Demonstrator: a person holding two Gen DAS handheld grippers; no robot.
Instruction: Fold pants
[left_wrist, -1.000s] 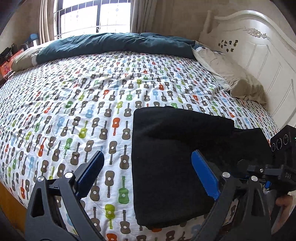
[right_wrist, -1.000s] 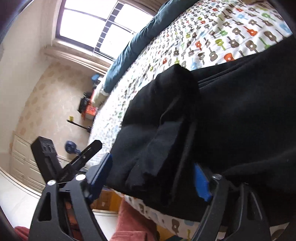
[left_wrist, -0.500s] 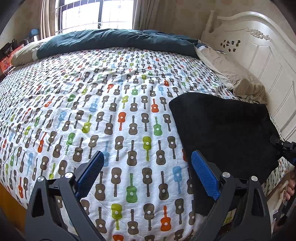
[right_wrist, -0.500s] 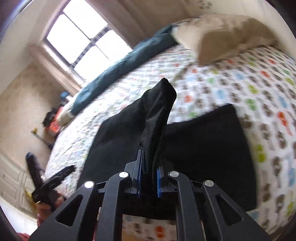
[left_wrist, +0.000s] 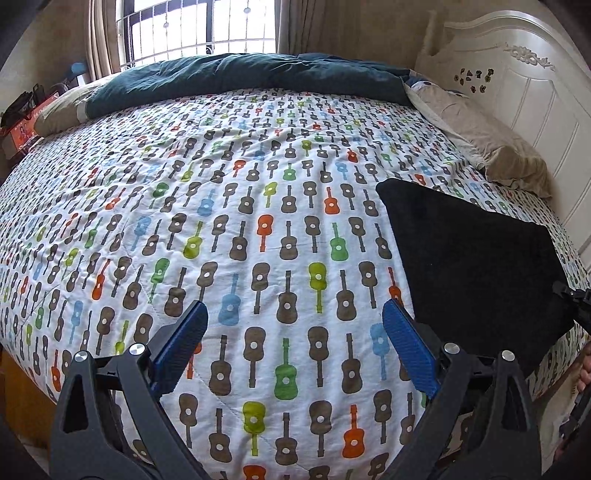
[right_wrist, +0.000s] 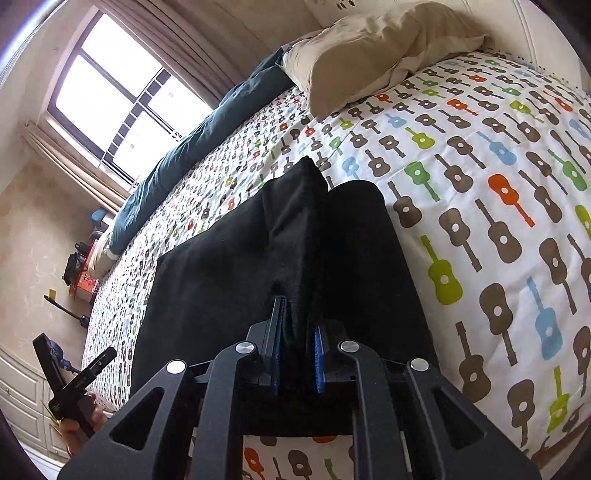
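The black pants lie folded into a flat dark block on the guitar-print bedspread, near the bed's front right corner. My right gripper pinches a raised ridge of the pants between its blue pads. Its jaws are opening slightly, with the cloth still between them. In the left wrist view only a bit of the right gripper shows, at the pants' right edge. My left gripper hovers open over bare bedspread, left of the pants, with nothing between its fingers.
A beige pillow lies against the white headboard behind the pants. A dark teal duvet runs along the far side under the window. The bed's front edge is just below both grippers. A person's hand holds the left gripper.
The right gripper shut on a fold of the pants and dragged them sideways toward the headboard. They left the space between the left gripper's fingers. The left gripper barely moved.
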